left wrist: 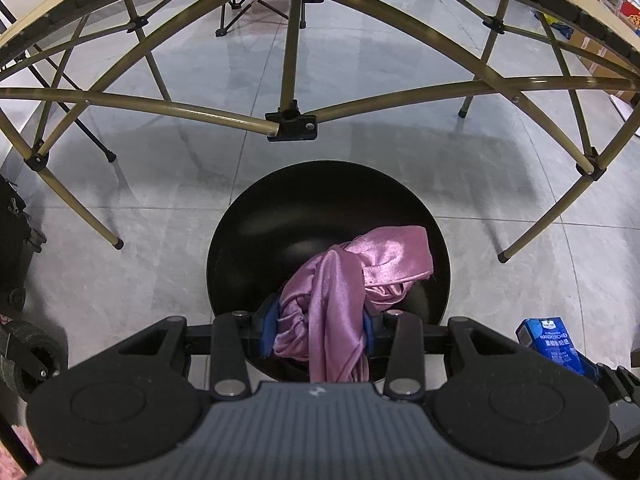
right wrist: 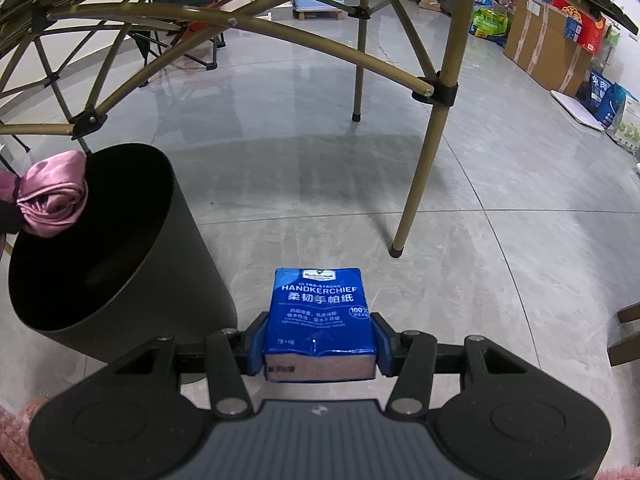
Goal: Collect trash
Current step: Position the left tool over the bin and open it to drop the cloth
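Note:
My left gripper is shut on a crumpled pink satin cloth and holds it right over the open mouth of a black round trash bin. In the right wrist view the same cloth hangs at the bin's far left rim. My right gripper is shut on a blue handkerchief tissue pack and holds it above the floor just right of the bin. That pack also shows in the left wrist view at the lower right.
A folding table's gold metal legs and cross braces stand over and behind the bin. Cardboard boxes and bags line the far right wall. A black wheeled object sits at the left. A folding chair stands far back.

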`<state>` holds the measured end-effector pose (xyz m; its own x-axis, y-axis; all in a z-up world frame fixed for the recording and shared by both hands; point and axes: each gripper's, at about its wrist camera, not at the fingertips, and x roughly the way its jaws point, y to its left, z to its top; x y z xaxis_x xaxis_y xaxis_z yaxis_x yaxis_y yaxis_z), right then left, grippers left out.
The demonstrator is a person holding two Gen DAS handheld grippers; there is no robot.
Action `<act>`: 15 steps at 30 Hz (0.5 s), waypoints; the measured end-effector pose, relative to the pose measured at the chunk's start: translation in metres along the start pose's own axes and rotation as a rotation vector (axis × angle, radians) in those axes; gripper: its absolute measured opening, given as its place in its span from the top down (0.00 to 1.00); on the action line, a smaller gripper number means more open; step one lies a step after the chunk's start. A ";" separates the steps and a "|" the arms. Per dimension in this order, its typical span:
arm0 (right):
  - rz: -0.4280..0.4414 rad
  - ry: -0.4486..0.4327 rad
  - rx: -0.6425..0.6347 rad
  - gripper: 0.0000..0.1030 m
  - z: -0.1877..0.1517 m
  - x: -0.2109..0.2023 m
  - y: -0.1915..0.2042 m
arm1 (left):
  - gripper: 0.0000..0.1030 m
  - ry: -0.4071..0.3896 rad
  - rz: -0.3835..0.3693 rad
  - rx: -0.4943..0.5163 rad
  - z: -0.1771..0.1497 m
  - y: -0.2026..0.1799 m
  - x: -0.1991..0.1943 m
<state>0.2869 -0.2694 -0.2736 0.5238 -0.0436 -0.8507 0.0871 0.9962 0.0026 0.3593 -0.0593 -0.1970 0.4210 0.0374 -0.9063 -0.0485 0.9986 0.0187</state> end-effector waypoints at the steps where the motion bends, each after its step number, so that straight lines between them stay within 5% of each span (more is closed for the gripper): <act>1: -0.003 0.000 0.002 0.51 0.000 0.000 0.000 | 0.62 0.003 0.003 -0.002 0.001 -0.001 0.001; 15: -0.018 -0.015 0.032 0.51 0.003 0.000 -0.007 | 0.61 0.028 0.014 -0.010 0.005 -0.005 0.011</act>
<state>0.2890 -0.2769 -0.2720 0.5344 -0.0625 -0.8429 0.1230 0.9924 0.0045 0.3689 -0.0641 -0.2043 0.3950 0.0501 -0.9173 -0.0628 0.9976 0.0274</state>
